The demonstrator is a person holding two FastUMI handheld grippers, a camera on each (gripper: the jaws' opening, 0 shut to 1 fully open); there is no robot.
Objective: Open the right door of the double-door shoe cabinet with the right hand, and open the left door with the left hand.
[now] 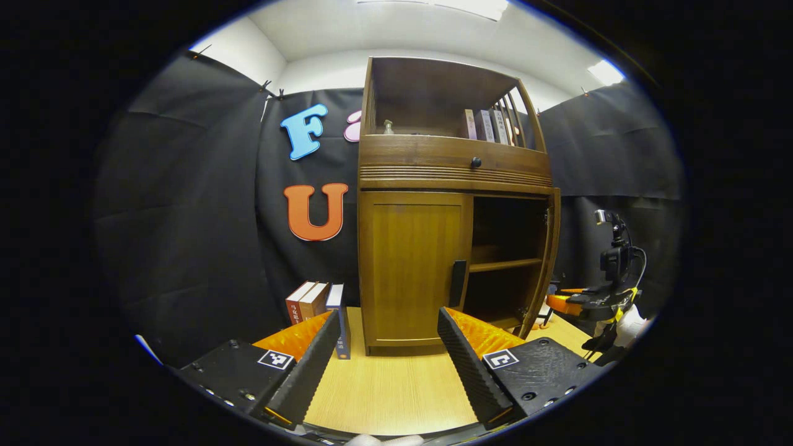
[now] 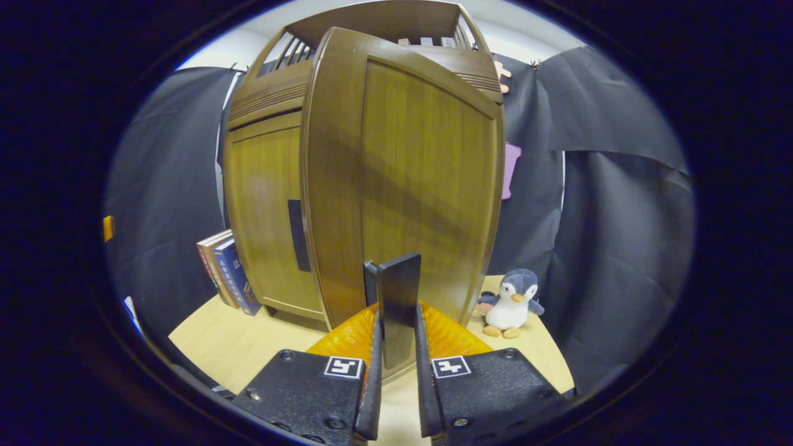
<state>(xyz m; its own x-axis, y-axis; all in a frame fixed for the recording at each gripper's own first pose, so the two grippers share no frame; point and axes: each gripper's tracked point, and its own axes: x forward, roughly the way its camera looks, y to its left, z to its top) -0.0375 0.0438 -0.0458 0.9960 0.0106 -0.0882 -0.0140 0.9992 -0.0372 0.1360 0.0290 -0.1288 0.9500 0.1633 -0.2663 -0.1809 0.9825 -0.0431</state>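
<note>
The brown wooden double-door shoe cabinet has its right door swung out. The right gripper clamps that door's dark bar handle. The left gripper gapes, facing the closed left door

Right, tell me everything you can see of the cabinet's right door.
The right door is a brown wood-look panel with a raised frame, swung open on its hinges. In the left gripper view it stands edge-on, baring the dark shelves. Its dark upright handle sits between the fingers of the right gripper, which is closed on it. The door's foot stands above the pale table.
</note>
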